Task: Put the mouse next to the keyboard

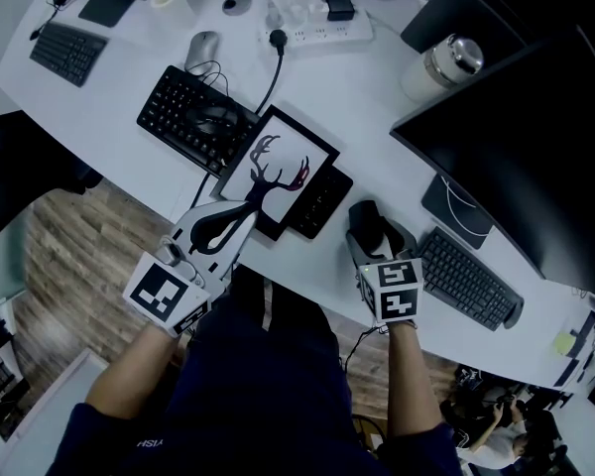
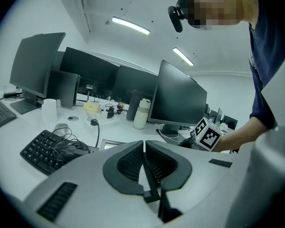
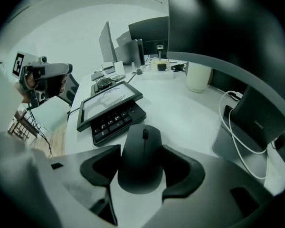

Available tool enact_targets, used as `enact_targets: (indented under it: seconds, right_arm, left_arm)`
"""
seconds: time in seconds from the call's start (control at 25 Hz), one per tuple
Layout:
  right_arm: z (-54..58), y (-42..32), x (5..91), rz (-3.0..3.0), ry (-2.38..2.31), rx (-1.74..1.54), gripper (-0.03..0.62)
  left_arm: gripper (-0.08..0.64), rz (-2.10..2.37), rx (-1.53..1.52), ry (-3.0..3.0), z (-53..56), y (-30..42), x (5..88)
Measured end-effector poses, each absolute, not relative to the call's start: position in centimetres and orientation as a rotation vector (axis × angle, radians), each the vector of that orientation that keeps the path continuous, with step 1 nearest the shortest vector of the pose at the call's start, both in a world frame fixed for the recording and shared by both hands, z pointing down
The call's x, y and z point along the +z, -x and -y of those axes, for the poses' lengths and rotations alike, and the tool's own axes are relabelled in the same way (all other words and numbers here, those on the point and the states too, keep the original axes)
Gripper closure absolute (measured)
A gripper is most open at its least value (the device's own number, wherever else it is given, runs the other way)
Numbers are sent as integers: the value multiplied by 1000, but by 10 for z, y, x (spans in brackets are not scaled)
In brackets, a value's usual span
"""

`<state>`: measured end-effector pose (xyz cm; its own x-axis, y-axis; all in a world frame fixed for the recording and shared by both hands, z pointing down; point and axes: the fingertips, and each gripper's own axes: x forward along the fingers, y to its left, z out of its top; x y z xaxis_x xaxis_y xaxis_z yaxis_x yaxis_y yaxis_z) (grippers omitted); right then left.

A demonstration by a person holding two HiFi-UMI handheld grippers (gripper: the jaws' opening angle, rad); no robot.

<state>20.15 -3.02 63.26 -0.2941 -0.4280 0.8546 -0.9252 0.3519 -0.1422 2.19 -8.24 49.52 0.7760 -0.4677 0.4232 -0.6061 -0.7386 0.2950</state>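
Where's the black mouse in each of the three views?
Head view: black mouse lower centre, between the jaws of the right gripper.
Left gripper view: cannot be made out.
Right gripper view: bottom centre, between the jaws.
Shared landmark: the white bottle.

The matte black mouse lies flat on the white desk near its front edge, scroll wheel away from me, my right gripper clasping its sides. The black keyboard lies slantwise near its right.
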Motion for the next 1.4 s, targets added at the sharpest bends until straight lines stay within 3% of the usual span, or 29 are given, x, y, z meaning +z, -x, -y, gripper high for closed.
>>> enact_targets:
  seconds: [0.88,1.4]
  right_arm:
    - [34,-197,644,1771,-1115,576,313]
    - [34,-195,647,1764,-1115,609,277]
  left_arm:
    - [520,817,455,-2535,89,-14,499]
    - [520,815,442,-2549,92,-11,492]
